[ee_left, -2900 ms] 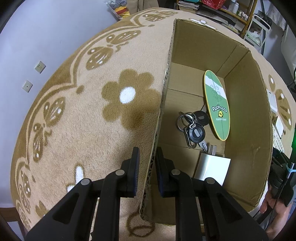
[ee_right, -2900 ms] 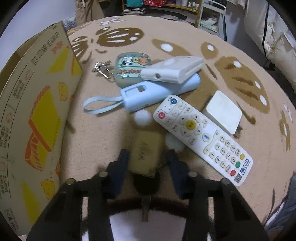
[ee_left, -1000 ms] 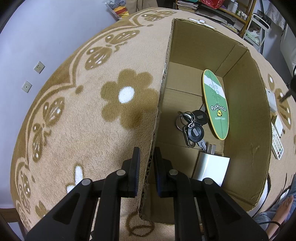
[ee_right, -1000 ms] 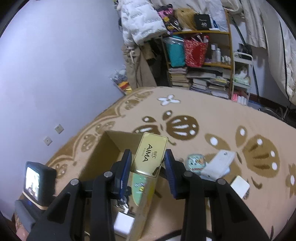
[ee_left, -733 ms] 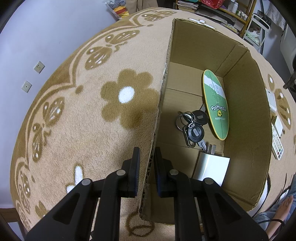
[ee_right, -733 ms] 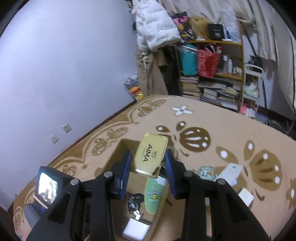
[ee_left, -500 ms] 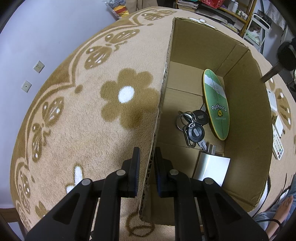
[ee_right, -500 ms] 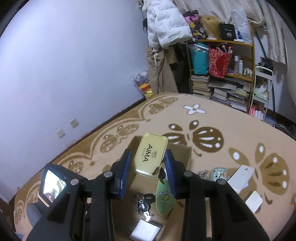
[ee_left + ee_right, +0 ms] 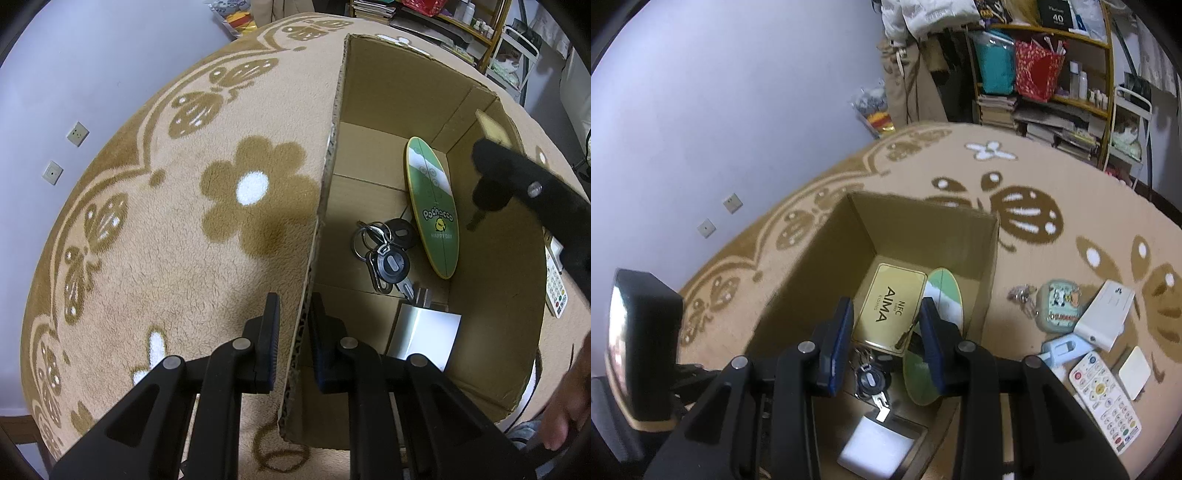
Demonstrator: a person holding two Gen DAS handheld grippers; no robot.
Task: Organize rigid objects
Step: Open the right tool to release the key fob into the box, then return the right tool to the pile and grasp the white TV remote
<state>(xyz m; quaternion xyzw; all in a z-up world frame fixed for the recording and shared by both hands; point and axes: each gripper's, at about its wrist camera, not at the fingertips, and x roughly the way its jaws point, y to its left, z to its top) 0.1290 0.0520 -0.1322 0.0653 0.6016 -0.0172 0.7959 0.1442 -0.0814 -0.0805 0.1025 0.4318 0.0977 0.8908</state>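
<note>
One open cardboard box (image 9: 923, 229) stands on the patterned rug (image 9: 184, 229). Inside it lie one green oval board (image 9: 432, 206) leaning toward the right wall, one bunch of keys (image 9: 384, 254) mid-floor, and one white block (image 9: 424, 336) at the near end; the far left part of the box floor is bare. The left gripper (image 9: 293, 325) has its jaws pressed on the box's left wall near the near corner, one jaw outside over the rug, one inside. The right gripper (image 9: 886, 328) pinches one gold card (image 9: 890, 306), marked AIMA, by its two long edges and holds it over the box opening, above the keys and board and clear of all four walls. On the rug right of the box lie five more things close together: one keychain tag (image 9: 1058, 304), one white case (image 9: 1106, 314), one pale blue gadget (image 9: 1058, 349), one remote (image 9: 1104, 398) and one small white square (image 9: 1134, 373). The rug left of the box is open.
</note>
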